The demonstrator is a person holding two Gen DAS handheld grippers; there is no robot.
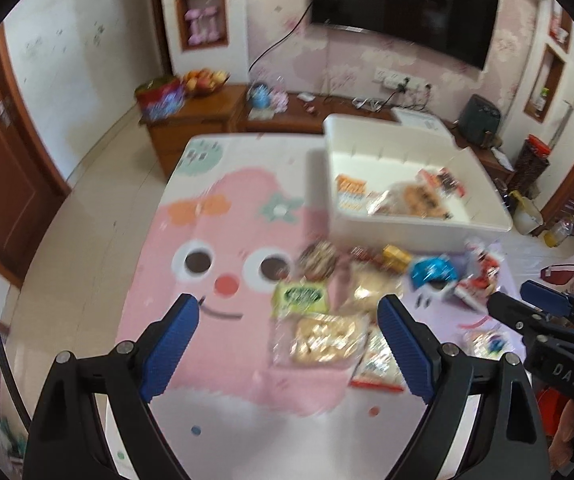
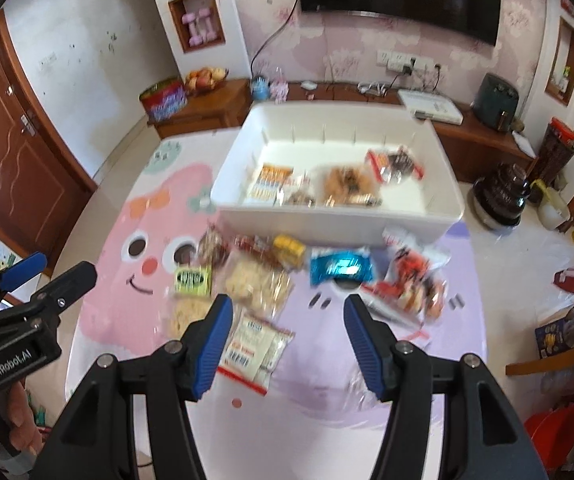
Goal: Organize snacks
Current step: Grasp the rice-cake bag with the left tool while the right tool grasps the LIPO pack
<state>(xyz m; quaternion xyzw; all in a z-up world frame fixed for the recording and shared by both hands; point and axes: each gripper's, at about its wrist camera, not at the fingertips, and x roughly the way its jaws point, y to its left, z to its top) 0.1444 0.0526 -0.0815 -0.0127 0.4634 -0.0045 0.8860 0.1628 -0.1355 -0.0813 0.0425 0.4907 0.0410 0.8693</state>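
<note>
Two empty grippers hovering over scattered snacks on the worktop

Motion blur is smearing the snack packets [image 2: 263, 276], so labels are hard to read; the white bin [image 2: 419, 216], upper centre, is already holding a few. The right view is showing a white barcode packet [image 2: 253, 346] whole, while the left view is cutting it off behind a finger. The left gripper [image 1: 289, 344] is gaping wide, the right gripper [image 2: 289, 342] partly open, both tilting downward, gripping nothing.

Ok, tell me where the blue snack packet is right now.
The blue snack packet lies on the table just in front of the white bin, between the yellow packet on its left and the red-and-white packets on its right.
</note>
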